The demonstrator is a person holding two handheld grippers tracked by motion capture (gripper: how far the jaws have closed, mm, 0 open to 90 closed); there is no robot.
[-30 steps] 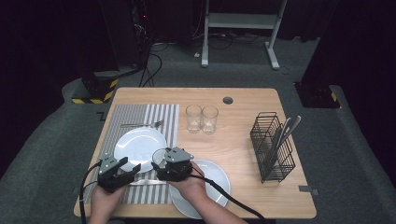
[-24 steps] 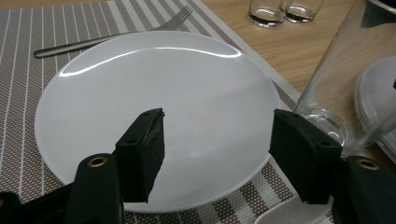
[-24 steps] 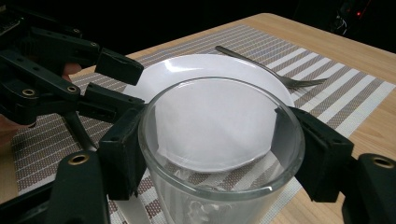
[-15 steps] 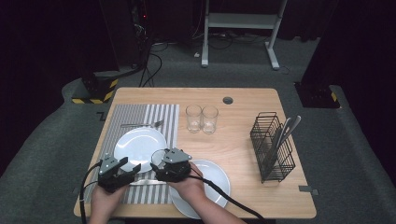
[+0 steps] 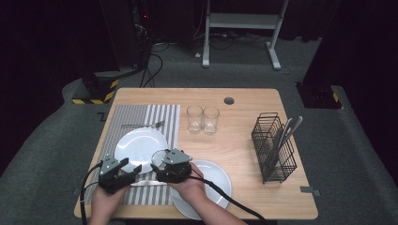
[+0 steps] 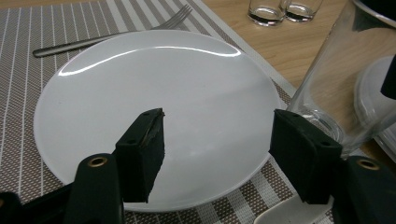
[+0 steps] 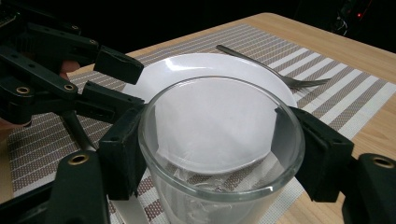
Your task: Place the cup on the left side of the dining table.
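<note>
Your right claw [image 5: 162, 161] pinched a glass [image 7: 219, 154], its two pads pressed against opposite sides of the wall just below the rim. The glass stood upright at the right edge of the striped mat [image 5: 141, 117], at about 4 o'clock from the white plate [image 5: 138, 145] that lay on the mat, and just beside that plate's rim. In the right claw view you looked down into the glass's open mouth, with the plate and a fork [image 7: 271, 70] beyond it at 12 o'clock.

Your left claw [image 5: 129, 167] was spread wide and pinched nothing. Its jaws hung over the near edge of the plate, at the plate's 6 o'clock. In the left claw view the glass [image 6: 345, 84] rose at 3 o'clock, right beside the right-hand jaw; I could not tell whether that jaw touched it. A flat pale piece of cutlery [image 6: 289, 214] lay on the mat under that jaw.

The fork [image 5: 141, 125] lay on the mat at the plate's 12 o'clock, tines toward the right. A second plate [image 5: 213, 183] sat on the bare desk [image 5: 244, 103] under your right hand [image 5: 190, 187], at 4 o'clock from the first. Two more glasses [image 5: 202, 119] stood side by side near the desk's middle, at 1 o'clock from the held one and well apart from it. A black wire basket [image 5: 272, 150] with cutlery in it stood toward the desk's 3 o'clock edge.
</note>
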